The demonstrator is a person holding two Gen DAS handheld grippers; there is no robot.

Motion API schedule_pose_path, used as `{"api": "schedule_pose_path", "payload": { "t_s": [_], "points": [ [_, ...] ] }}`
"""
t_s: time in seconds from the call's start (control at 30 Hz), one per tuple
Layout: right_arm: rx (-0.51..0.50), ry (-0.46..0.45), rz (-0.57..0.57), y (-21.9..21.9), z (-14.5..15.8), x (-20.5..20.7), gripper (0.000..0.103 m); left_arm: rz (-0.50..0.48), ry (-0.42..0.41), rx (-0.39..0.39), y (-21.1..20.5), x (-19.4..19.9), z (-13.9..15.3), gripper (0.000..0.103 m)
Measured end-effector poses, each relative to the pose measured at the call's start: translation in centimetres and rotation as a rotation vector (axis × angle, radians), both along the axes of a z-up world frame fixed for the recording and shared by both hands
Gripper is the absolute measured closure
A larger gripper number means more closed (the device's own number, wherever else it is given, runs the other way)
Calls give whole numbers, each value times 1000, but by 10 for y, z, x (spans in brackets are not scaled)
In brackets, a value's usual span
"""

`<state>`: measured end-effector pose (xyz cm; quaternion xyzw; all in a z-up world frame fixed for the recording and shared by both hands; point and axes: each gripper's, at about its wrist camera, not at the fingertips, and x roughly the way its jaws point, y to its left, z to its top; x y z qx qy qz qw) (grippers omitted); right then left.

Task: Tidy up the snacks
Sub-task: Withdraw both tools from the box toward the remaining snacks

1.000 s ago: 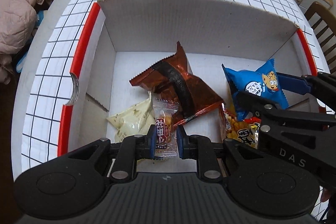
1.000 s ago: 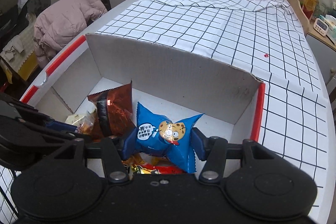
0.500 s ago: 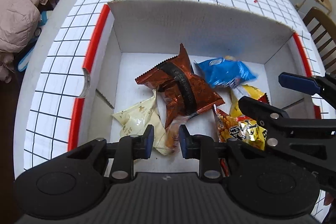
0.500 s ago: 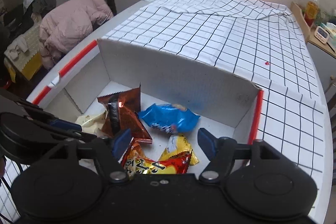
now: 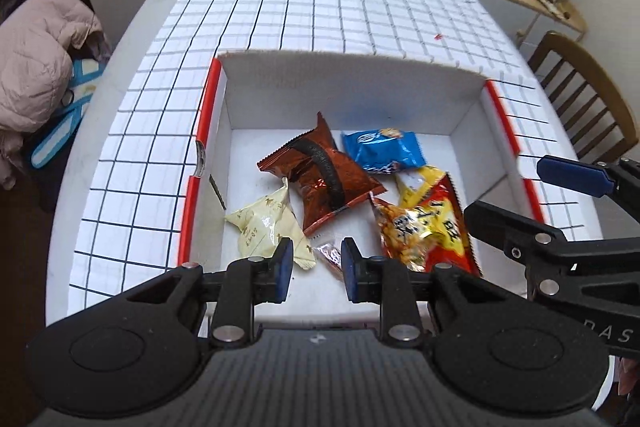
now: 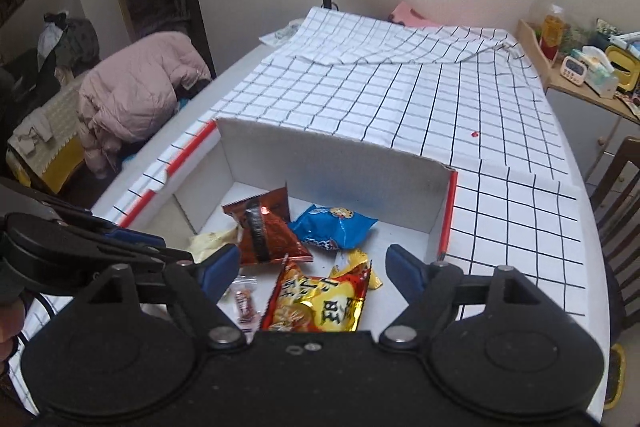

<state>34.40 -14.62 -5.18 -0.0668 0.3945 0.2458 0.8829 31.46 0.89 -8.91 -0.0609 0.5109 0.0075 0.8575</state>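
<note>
A table covered by a white checked cloth was seen, with an open white cardboard box resting on it. All the snacks were contained in the box. A red-and-yellow bag was laid at its right, partly over a yellow packet. A brown packet was placed in the middle, touching a blue packet behind it and a cream packet at its left. A small clear-wrapped sweet was lying near the front. The left gripper was held above the front edge, jaws parted and empty. The right gripper was spread wide, nothing gripped.
</note>
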Motion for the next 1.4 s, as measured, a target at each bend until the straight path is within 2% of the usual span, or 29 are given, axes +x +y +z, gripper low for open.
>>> {"api": "schedule_pose_path", "payload": {
  "t_s": [0.27,0.7,0.73,0.8,0.83,0.87,1.0,1.07,1.13,1.27,1.4],
  "points": [
    [58,-44,-42,-4,22,-40,19,-39,-75,3,1,-41,28,78],
    [116,-106,-76,-7,41,-102,14,-75,-164,8,9,-100,50,74],
    [120,-108,-77,-7,42,-106,14,-78,-171,6,11,-105,51,72],
    [129,-109,-80,-8,42,-114,13,-80,-182,-3,13,-113,53,60],
    [132,-110,-82,-8,41,-119,10,-77,-191,-8,14,-118,54,48],
    [134,-113,-82,-8,41,-123,9,-75,-203,-12,16,-123,54,42],
    [143,-122,-82,-9,39,-142,4,-93,-222,-8,19,-141,55,39],
    [149,-121,-84,-11,37,-150,2,-91,-226,-14,21,-148,54,31],
    [153,-119,-85,-12,34,-157,1,-89,-226,-27,24,-154,52,28],
    [141,-107,-96,-14,26,-169,1,-83,-217,-48,27,-164,46,19],
    [130,-77,-114,-17,13,-176,1,-76,-190,-78,29,-169,33,16]
  ]
}}
